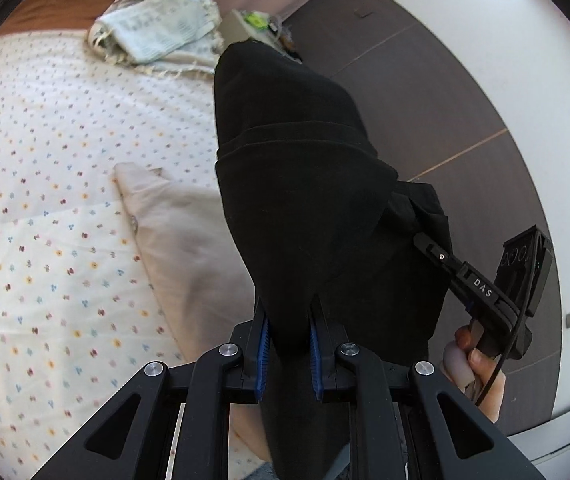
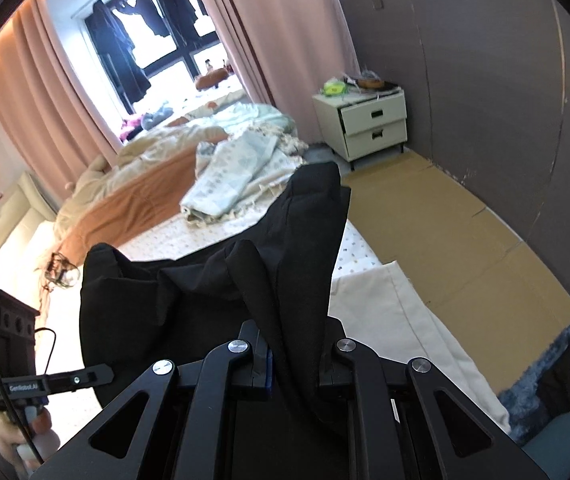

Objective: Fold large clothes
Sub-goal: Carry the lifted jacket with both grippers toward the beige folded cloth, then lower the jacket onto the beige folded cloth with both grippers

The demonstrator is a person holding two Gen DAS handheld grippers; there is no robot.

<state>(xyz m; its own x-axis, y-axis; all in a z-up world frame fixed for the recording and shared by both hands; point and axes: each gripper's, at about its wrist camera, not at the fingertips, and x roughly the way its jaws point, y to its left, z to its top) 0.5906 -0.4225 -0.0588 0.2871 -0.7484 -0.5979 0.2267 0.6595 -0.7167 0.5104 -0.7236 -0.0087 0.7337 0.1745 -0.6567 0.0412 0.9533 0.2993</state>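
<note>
Both tongs, left tongs (image 1: 289,336) and right tongs (image 2: 293,354), are pinching the black garment (image 1: 305,184) nearly closed; it's hanging between them over the bed (image 1: 45,168) (near edge), long axis hand-to-hand.

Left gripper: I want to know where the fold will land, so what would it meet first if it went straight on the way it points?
The black garment clamped in the left gripper fills its line; beyond it, probably the floral bedsheet, though depth is unclear.

- I see bright daylight from the window (image 2: 157,40), far beyond my right claw (image 2: 293,364), blown out to white.
- Fisheye bending darkens every edge.
- The bedding (image 2: 221,168) past it looks motion-blurred; the black garment (image 1: 305,200) shows little detail.
</note>
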